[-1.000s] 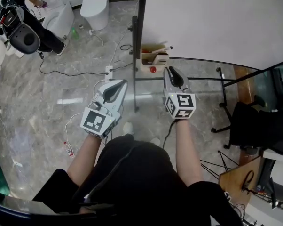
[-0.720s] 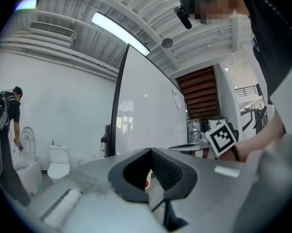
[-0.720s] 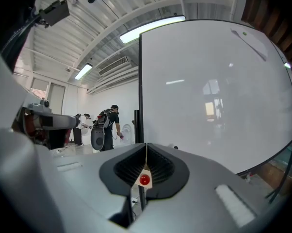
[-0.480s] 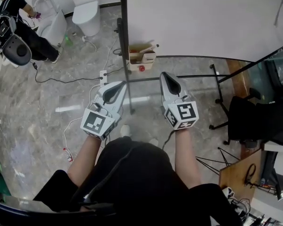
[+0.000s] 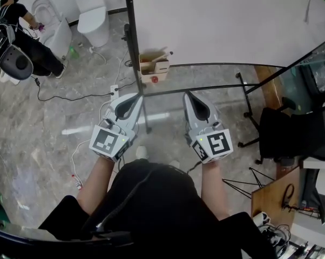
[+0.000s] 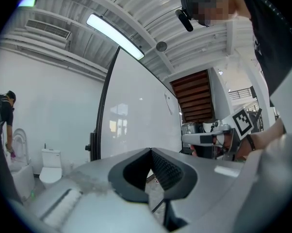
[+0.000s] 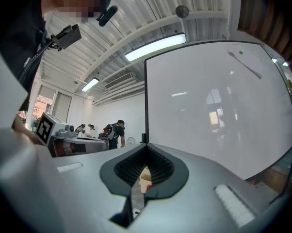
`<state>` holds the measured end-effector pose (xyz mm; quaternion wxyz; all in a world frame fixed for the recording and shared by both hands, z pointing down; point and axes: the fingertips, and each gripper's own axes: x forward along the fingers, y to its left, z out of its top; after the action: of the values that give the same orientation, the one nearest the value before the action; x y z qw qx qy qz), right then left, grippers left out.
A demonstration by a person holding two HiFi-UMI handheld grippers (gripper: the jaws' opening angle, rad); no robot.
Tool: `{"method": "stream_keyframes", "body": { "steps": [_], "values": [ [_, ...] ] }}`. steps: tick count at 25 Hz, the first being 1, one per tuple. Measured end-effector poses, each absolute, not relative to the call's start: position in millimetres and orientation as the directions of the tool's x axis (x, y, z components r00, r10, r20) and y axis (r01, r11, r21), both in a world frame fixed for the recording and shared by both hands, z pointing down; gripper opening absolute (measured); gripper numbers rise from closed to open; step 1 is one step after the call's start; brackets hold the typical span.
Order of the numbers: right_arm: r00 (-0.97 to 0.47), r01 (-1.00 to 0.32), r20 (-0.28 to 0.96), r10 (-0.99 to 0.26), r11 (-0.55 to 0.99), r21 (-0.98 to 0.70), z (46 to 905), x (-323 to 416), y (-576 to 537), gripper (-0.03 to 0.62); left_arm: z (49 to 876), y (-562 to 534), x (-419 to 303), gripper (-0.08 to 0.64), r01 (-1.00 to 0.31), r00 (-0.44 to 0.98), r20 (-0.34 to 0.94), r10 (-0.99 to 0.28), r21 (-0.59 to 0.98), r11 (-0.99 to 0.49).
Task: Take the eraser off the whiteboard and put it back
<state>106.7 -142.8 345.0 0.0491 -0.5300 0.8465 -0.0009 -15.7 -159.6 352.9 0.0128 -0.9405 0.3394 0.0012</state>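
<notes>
- Here, head view: left claw point(image 5: 139, 96) and right claw point(image 5: 187, 95) point level at the whiteboard point(image 5: 222, 20); the approach seems in hand.
- Left gripper view: jaws together, empty.
- Right gripper view: likewise closed, empty; a pale strip point(image 7: 245, 64) high on the board, maybe the eraser, needs a raised, opened claw.

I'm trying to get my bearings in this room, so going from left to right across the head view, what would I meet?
From the left: crouching person → white toilet → wooden box → right gripper → black office chair.
</notes>
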Motion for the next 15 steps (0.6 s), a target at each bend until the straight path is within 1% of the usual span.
{"method": "stream_keyframes", "body": {
  "steps": [15],
  "values": [
    [-0.418,-0.903,-0.112,-0.901,0.426,-0.061,334.0,124.8,-124.4,0.009,346.8,-152.8,-5.9,0.005,-0.635,0.772,-0.024,-0.635,-0.034,-0.772]
  ]
}}
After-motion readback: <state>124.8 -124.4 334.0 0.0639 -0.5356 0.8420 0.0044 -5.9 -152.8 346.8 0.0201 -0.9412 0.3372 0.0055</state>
